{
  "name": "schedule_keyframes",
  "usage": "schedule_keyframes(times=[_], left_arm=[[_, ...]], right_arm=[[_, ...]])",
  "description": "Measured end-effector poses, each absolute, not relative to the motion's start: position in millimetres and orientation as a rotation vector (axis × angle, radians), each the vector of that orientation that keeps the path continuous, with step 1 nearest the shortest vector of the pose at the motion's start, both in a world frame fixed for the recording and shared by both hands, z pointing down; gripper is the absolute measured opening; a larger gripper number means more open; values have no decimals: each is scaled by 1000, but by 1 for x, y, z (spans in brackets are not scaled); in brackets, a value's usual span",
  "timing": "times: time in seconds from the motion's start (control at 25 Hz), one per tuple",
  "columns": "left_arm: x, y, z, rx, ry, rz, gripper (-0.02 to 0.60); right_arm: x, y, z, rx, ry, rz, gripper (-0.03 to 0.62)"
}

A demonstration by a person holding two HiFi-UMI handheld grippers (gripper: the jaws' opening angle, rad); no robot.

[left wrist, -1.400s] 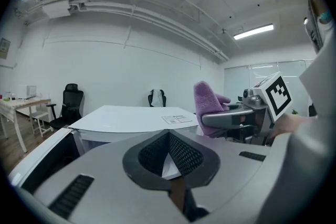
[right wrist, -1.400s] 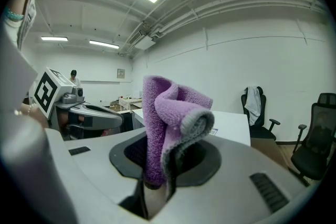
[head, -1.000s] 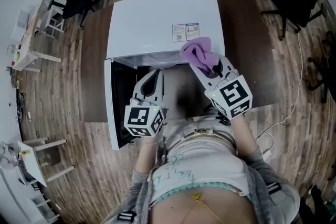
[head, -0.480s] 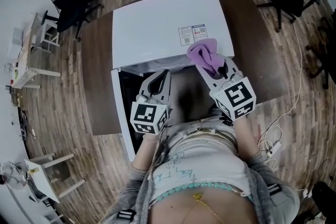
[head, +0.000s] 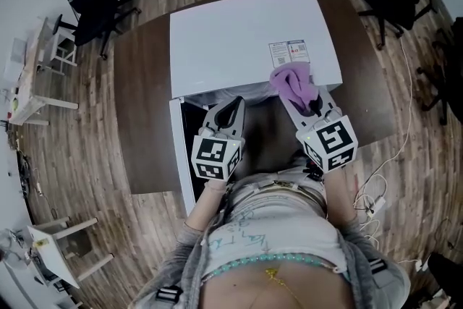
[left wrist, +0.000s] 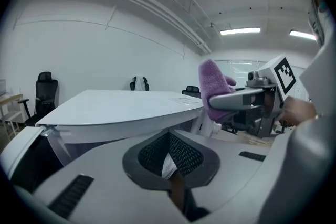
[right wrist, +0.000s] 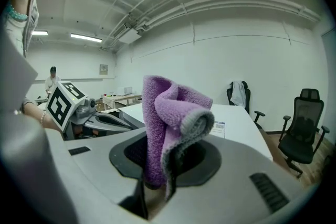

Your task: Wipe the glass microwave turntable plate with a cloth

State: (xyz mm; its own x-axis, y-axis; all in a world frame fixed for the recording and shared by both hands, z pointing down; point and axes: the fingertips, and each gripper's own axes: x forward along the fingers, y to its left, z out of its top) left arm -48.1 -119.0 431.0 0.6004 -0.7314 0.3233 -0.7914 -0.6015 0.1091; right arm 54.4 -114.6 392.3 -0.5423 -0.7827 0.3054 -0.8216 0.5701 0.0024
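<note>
Right gripper view: your right gripper [right wrist: 157, 186] has its fingers clamped on the folded purple cloth [right wrist: 170, 118]. Your left gripper [left wrist: 173, 178] has its fingers closed together, empty. Head view: the cloth hangs over the front right edge of the white microwave [head: 246, 40] on the brown worktop [head: 141, 105].

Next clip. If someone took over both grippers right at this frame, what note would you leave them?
Left gripper: jaws shut, empty, in front of the open microwave.
Right gripper: jaws shut on the purple cloth, which stands folded above them near the microwave's front right corner.
The door stands open at the left. The glass plate shows in no view; the cavity is dark.
Done: door open, cloth in grip.
Left: reach the plate and wipe it; no wiping is visible yet.
</note>
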Motion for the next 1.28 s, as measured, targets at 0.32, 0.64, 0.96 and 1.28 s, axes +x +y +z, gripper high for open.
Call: schedule_keyframes(times=[0.32,0.64,0.96,1.28], left_arm=[[-53,-129,460,2530,-1249,372,0],[-63,-135,491,2438,-1276,392,0],[-65,-138,523,2384,-1286,450,0],[-68,-141,549,2339,-1254,524,0]], right_arm=[[54,-120,393,1351,-2495,192,107],[57,-124,395,1368,-2474,199,107],[52,-125,403,1349,-2466,216,107],[47,-125,405,1354,-2441,235,107]])
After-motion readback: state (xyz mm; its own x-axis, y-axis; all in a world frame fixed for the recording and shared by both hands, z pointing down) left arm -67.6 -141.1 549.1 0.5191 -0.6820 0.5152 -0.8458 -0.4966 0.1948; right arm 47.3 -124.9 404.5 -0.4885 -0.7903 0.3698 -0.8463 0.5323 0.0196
